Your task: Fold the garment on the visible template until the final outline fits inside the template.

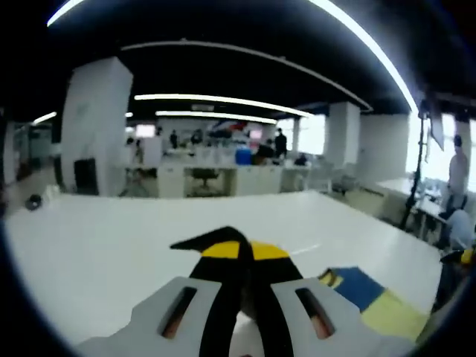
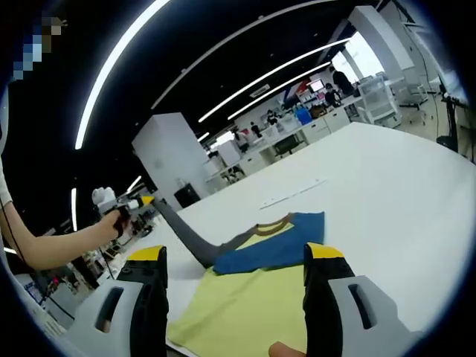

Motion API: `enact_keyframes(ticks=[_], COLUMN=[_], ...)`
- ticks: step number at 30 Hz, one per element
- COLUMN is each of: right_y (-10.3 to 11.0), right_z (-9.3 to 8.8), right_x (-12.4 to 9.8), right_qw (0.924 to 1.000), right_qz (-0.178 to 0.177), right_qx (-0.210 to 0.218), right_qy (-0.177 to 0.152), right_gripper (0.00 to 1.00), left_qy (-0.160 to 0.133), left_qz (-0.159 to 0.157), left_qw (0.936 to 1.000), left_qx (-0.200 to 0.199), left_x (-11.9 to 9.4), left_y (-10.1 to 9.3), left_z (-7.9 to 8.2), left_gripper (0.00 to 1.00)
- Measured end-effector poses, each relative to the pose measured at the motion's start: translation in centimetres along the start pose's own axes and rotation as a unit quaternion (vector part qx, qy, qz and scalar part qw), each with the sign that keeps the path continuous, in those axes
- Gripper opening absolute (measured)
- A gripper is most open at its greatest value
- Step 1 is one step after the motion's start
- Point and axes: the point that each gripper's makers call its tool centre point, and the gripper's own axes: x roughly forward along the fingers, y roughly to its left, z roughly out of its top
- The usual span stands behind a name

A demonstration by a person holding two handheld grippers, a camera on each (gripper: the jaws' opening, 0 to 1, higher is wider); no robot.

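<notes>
Yellow-tipped jaws of the left gripper (image 1: 239, 251) are seen pressed together in the left gripper view, raised above a broad white table (image 1: 104, 238); whether a sliver of cloth is pinched between them cannot be told there. To the right of those jaws, low on the table, a corner of the blue-and-yellow garment (image 1: 372, 297) is laid flat. In the right gripper view, the right gripper (image 2: 235, 260) is held with its jaws spread wide and nothing between them. Just beyond and between the spread jaws the garment (image 2: 249, 294) is spread on the table (image 2: 387, 193): a pale yellow body nearest the jaws, a blue panel and a brown-trimmed collar farther off. A grey sleeve (image 2: 190, 234) is drawn up off the table, stretched taut to the upper left, towards the left gripper (image 2: 145, 202), which is carried in a person's hand (image 2: 115, 222); the sleeve's end appears to be gripped by its tip. A thin pale line (image 2: 291, 193) is marked on the table beyond the collar. An open office with desks and ceiling light strips is visible beyond the table
</notes>
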Motion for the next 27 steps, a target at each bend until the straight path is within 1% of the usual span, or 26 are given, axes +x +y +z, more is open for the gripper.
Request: enact_keyframes(ticks=[2,4,5,7,8,11,16,20,23,27], right_y=[-0.1,-0.2,-0.3,-0.4,-0.5,-0.8,-1.0,-1.3,-1.5,-1.7], right_z=[0.0,0.0,0.1,0.1,0.1,0.1,0.2,0.2,0.2,0.3], right_x=[-0.1,-0.2,-0.3,-0.4,-0.4,-0.5,-0.6,-0.8,-0.9,-1.1], right_qw=[1.0000,1.0000,1.0000,1.0000,1.0000,0.9999,0.9998,0.9998,0.9997,0.9997], right_qz=[-0.002,-0.003,-0.004,-0.005,-0.006,-0.010,-0.012,-0.015,-0.017,-0.019], right_qx=[0.001,0.002,0.003,0.003,0.003,0.005,0.008,0.009,0.010,0.009], right_qy=[-0.001,-0.003,-0.004,-0.005,-0.005,-0.007,-0.010,-0.011,-0.012,-0.012], right_gripper=[0.74,0.74,0.74,0.74,0.74,0.74,0.74,0.74,0.74,0.74], left_qy=[-0.009,-0.012,-0.015,-0.015,-0.015,-0.013,-0.012,-0.007,-0.006,0.003], left_qz=[-0.015,-0.018,-0.023,-0.032,-0.034,-0.052,-0.075,-0.090,-0.097,-0.113], left_qw=[0.9996,0.9992,0.9989,0.9987,0.9987,0.9980,0.9965,0.9952,0.9945,0.9928], left_qx=[-0.024,-0.035,-0.038,-0.037,-0.036,-0.033,-0.034,-0.036,-0.039,-0.040], left_x=[0.6,1.0,1.3,1.8,1.9,2.7,3.6,4.2,4.4,5.1], left_y=[-1.1,-1.6,-2.3,-3.6,-3.8,-5.8,-8.4,-10.1,-10.9,-12.5], left_z=[0.6,0.8,1.0,1.1,1.1,1.2,1.2,0.8,0.5,-0.5], left_gripper=[0.00,0.00,0.00,0.00,0.00,0.00,0.00,0.00,0.00,0.00])
